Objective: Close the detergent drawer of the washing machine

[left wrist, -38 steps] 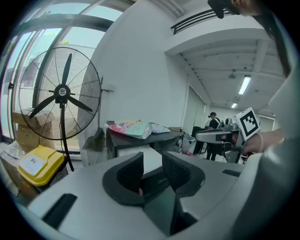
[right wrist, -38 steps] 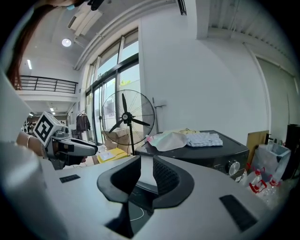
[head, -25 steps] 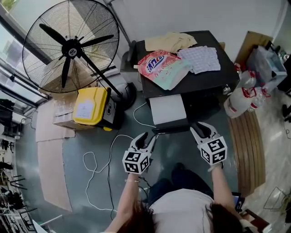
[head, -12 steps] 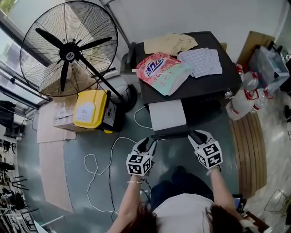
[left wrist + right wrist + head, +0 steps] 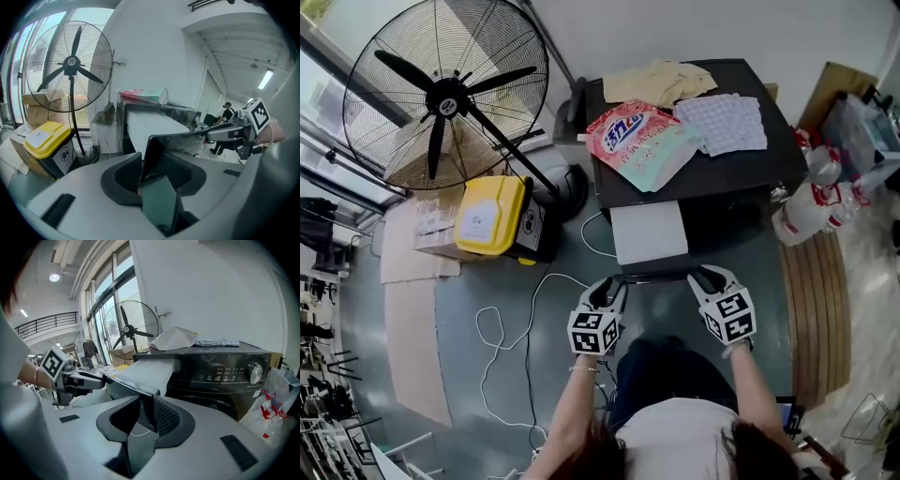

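As it stands against the white wall, the black washing machine (image 5: 727, 178) is the largest item, front-loading, its top carrying three smaller things. Pedestal fan (image 5: 445, 94): black, wire-caged, to the machine's left. Detergent drawer (image 5: 649, 232): pulled fully out of the machine's upper left front, white on top, with a dark front panel toward the person. Yellow-lidded bin (image 5: 490, 216): on the floor under the fan. Pink detergent bag (image 5: 637, 141), checked cloth (image 5: 722, 122) and beige cloth (image 5: 661, 82): all on the machine's top. Left gripper (image 5: 612, 284): at the left end of the drawer's front panel, jaws just closing, panel edge clasped between them. Right gripper (image 5: 705, 275): at the panel's right end, jaws likewise just closing, clamped on that corner.
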The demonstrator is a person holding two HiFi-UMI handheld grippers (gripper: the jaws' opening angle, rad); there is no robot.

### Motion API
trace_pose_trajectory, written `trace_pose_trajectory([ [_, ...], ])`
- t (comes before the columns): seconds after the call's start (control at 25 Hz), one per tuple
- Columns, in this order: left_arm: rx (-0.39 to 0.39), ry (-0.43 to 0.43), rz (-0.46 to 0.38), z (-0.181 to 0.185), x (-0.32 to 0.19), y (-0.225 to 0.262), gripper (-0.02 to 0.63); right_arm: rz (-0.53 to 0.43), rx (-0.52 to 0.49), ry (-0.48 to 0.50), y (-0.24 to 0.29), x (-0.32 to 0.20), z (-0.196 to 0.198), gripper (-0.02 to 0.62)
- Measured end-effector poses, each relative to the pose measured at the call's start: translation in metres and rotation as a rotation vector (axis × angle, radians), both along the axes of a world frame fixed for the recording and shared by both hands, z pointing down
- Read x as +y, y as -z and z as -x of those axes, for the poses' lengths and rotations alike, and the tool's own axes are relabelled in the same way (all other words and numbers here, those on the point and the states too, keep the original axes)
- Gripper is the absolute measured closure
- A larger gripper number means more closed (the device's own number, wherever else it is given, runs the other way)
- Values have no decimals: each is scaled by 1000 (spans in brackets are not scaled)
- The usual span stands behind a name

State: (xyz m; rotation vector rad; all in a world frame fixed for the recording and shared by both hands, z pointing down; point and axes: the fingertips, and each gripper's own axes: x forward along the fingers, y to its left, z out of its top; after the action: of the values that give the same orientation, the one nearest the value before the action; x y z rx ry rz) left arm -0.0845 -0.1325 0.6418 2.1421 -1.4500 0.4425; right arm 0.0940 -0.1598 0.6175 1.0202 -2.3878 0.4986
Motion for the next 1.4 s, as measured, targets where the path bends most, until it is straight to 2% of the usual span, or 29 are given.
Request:
trace_pose_trajectory([
  [0.32,21,24,1,-6,-4,0,446,10,-4,-2,-1,-1,1,476],
  [0.56,27,28,8,-5,-5,-1,446,12,-44,-57,-2,-2,1,474],
  [0.96,37,37,22,-4,-6,-2,446,34,-51,-77,-5,-2,1,471],
  [1.4,36,21,38,-5,-9,-4,446,59,-58,-86,-7,-4,0,469],
])
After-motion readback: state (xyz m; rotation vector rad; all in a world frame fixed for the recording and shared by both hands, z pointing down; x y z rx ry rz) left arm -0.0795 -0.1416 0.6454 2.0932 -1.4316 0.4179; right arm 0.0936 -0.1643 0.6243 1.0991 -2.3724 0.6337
